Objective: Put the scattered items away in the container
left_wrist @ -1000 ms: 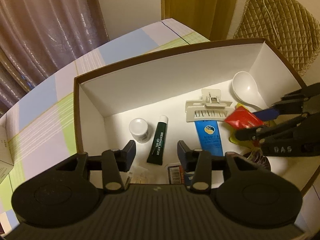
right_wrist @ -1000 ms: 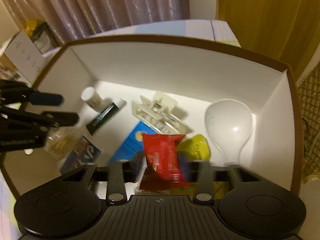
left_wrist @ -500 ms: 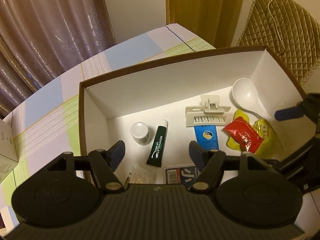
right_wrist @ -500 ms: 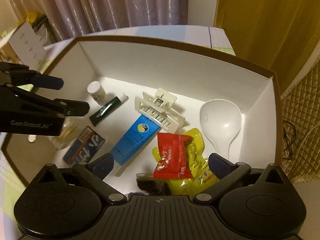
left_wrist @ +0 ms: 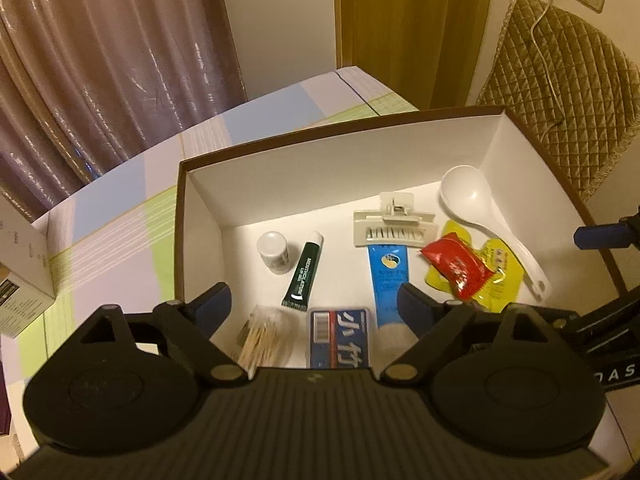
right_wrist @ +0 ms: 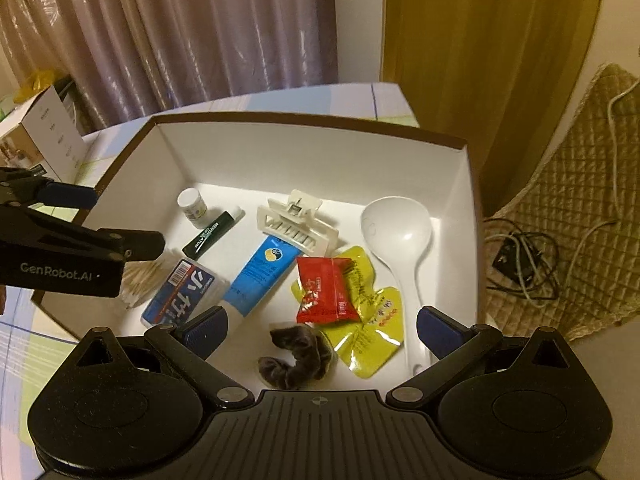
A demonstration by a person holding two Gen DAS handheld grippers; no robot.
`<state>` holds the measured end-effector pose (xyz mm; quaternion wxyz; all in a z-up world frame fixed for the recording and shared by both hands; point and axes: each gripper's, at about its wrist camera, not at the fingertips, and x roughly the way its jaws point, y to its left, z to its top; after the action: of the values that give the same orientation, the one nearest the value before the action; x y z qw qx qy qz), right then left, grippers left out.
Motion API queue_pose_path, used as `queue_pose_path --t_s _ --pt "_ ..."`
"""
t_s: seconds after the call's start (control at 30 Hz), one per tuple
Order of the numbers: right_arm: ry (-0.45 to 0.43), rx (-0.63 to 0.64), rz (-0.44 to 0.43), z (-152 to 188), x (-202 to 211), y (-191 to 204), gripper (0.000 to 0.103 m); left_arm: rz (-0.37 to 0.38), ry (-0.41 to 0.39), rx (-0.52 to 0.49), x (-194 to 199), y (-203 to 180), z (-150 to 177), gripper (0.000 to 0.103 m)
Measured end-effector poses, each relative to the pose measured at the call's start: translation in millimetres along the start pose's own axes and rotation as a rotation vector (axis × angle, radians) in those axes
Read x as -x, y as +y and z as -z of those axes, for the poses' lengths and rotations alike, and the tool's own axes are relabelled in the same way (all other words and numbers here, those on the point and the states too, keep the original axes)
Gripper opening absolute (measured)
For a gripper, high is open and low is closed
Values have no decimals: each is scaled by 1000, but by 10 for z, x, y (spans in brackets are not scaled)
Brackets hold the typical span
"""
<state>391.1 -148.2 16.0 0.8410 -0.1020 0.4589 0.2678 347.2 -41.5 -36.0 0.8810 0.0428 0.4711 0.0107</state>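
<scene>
A white box with a brown rim [left_wrist: 320,134] [right_wrist: 304,120] holds several items. A red packet [left_wrist: 456,264] [right_wrist: 326,290] lies on a yellow pouch [right_wrist: 368,340], next to a white spoon [left_wrist: 472,196] [right_wrist: 400,224], a hair clip [left_wrist: 394,228], a blue tube [left_wrist: 388,276], a green tube [left_wrist: 306,274], a small white jar [left_wrist: 274,250], a blue pack [left_wrist: 340,338], cotton swabs [left_wrist: 264,334] and a dark scrunchie [right_wrist: 298,360]. My left gripper [left_wrist: 314,308] is open and empty above the box's near left side. My right gripper [right_wrist: 322,326] is open and empty above the near right side.
The box stands on a pastel checked tablecloth [left_wrist: 120,216]. A white carton [left_wrist: 24,256] stands to the left of it. A quilted chair back [left_wrist: 568,92] with a cable is at the right. Curtains hang behind the table.
My right gripper opened and let the red packet fall onto the yellow pouch. Both grippers opened wider and rose away from the box.
</scene>
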Motion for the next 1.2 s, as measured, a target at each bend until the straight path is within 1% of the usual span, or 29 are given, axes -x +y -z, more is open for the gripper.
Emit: queue_pose_path --t_s 0.17,0.3,0.37,0.47,0.53,0.63,0.87,1.03,1.2 --pt "-40 -42 5 150 205 -17 103 -66 -37 -10 276 -86 134 92" --pt "-58 -53 10 285 360 19 103 -98 -53 0 474 -143 283 97" --pt "-65 -28 18 351 433 80 103 -100 -61 0 558 -182 343 97" --pt "-85 22 57 458 541 198 103 -85 -67 33 685 -205 444 98" --pt "-90 34 62 538 612 238 103 -85 -66 53 756 -210 504 98" --pt "-88 19 25 617 714 238 103 -92 -69 72 863 -229 602 98" --pt "-120 -55 -55 728 996 187 103 -121 -90 119 1133 -267 799 98" --pt "-133 -31 -57 769 1133 229 103 -149 -110 145 1306 -303 911 98" --pt "-134 -11 -82 820 1216 242 103 -168 -128 165 1459 -383 1003 98"
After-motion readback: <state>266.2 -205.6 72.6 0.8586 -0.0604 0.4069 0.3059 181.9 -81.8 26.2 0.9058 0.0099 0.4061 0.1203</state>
